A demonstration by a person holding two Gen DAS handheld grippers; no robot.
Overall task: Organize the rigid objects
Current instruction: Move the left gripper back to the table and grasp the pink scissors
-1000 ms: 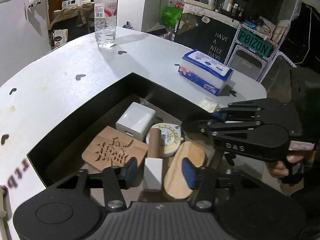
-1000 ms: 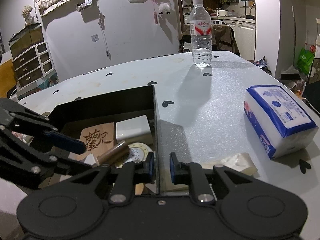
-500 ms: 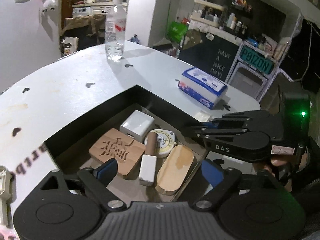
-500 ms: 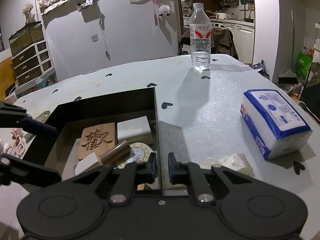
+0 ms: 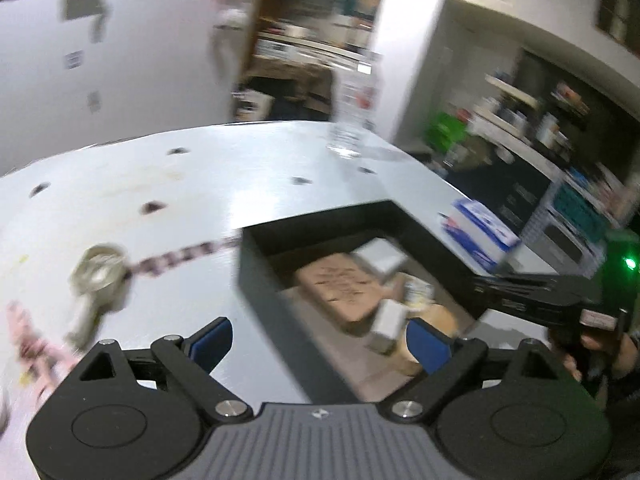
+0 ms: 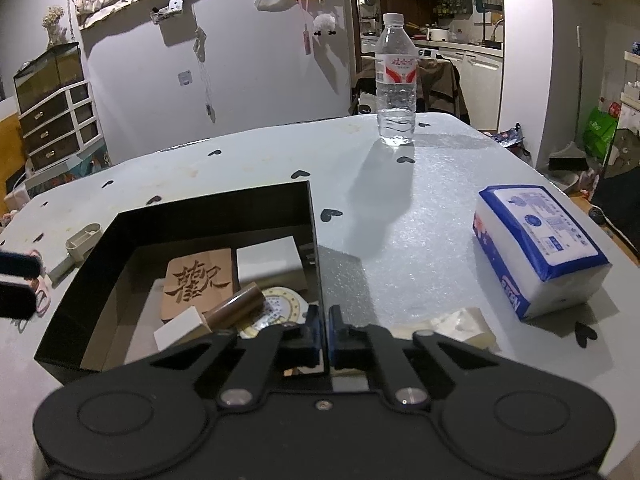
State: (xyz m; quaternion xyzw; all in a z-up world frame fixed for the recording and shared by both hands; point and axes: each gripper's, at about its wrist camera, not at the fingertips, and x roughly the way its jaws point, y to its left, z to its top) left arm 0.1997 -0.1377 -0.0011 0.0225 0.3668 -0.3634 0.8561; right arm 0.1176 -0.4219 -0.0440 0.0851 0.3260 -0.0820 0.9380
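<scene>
Black box (image 6: 224, 216) on the bench (image 6: 400, 216), rigid pieces lying flat inside.

Brown cylinder (image 6: 236, 307) lies tilted, long axis running from the white block (image 6: 182, 326) at its near-left end up toward the box's right wall, across the round tin (image 6: 276, 304). Carved wooden plaque (image 6: 198, 282) sits flat beside a white cuboid (image 6: 270, 262). Right gripper (image 6: 324, 330): fingers pinched on the box's right wall. Left gripper (image 5: 316, 344): fingers wide, opening, holding nothing.

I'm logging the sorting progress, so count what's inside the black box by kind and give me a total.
In the black box:
Wooden pieces: 2 (carved block, oval piece)
White blocks: 2
Brown cylinder: 1
Round disc: 1
Total: 6
</scene>
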